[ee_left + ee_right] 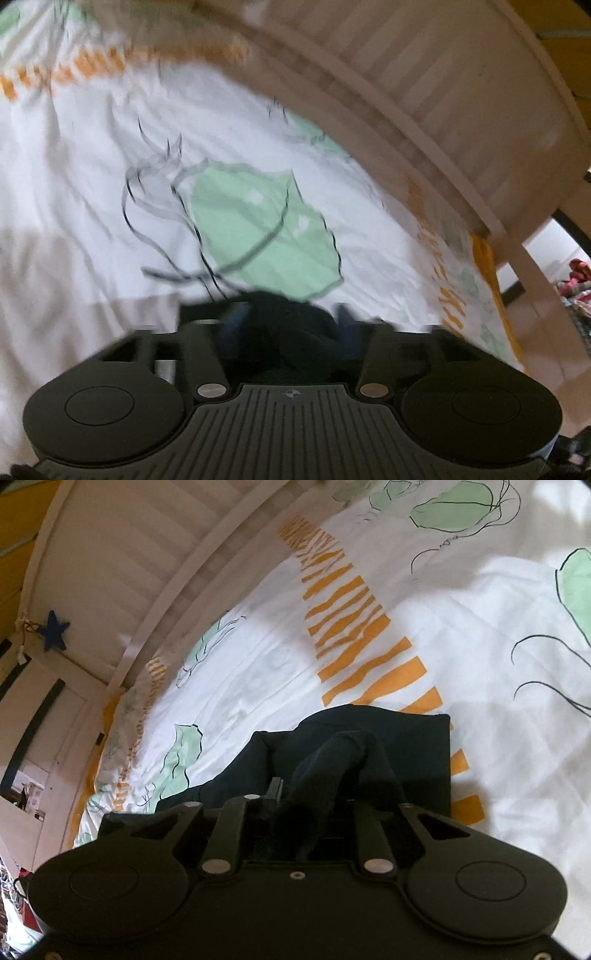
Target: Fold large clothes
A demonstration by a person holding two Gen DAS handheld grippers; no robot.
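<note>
While both grippers pointed down at a bed (480,635) covered by a white sheet printed with green shapes, thin black lines and orange stripes, a dark navy garment (406,746) lay on that sheet just ahead of them. In the right wrist view the garment sat folded, its straight edge across the orange stripes, and a raised fold of it ran back into the right gripper (325,794); the jaws stood partly apart, and the fabric seemed draped between them rather than pinched, though the dark cloth against the dark fingers made that hard to settle. In the blurred left wrist view the left gripper (288,317) had its jaws spread wide, released, with a bunch of the same dark cloth lying loose between the fingers. A white slatted bed frame (461,85) curved along the far edge of the sheet, and a small blue star (55,629) hung on it.
</note>
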